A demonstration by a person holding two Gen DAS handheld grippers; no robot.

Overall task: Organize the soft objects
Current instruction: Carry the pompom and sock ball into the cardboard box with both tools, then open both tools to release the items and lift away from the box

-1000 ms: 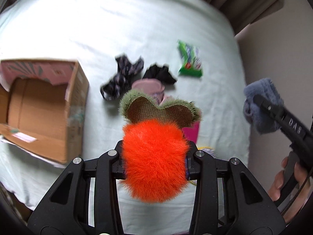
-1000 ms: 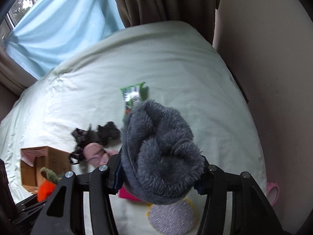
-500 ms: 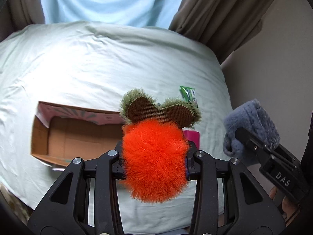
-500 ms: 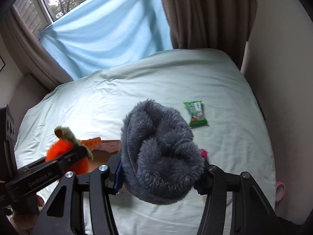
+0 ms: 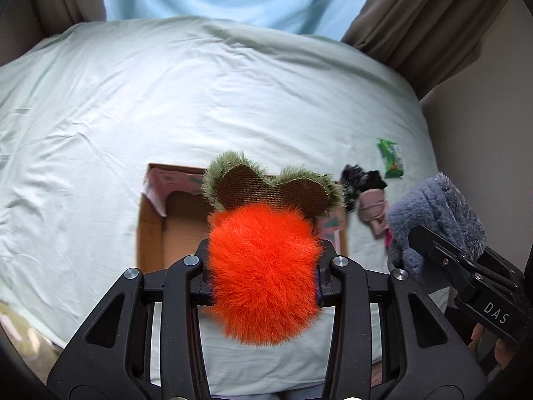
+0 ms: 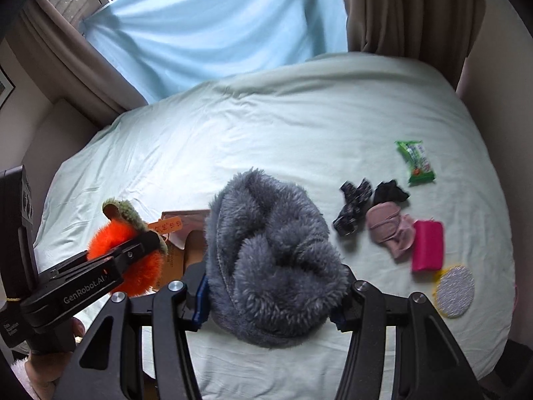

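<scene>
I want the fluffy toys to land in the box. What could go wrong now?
1. The orange plush carrot bulges past the left gripper, so it might snag when let go.
2. The grey fleece bundle in the right gripper looks big beside the cardboard box; it might drape over the rim.
3. Both grippers hang close together and might bump.

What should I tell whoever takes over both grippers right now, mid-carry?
Left gripper: shut on the orange carrot plush, held above the open cardboard box.
Right gripper: shut on the grey fleece item, beside the box.
Done: both items are lifted off the bed; nothing can be seen in the visible part of the box.
Left: drop both into the box, then collect what lies on the sheet: patterned black piece, black piece, pink fabric, magenta pouch, silver round pad. The green packet may not count as soft.
</scene>
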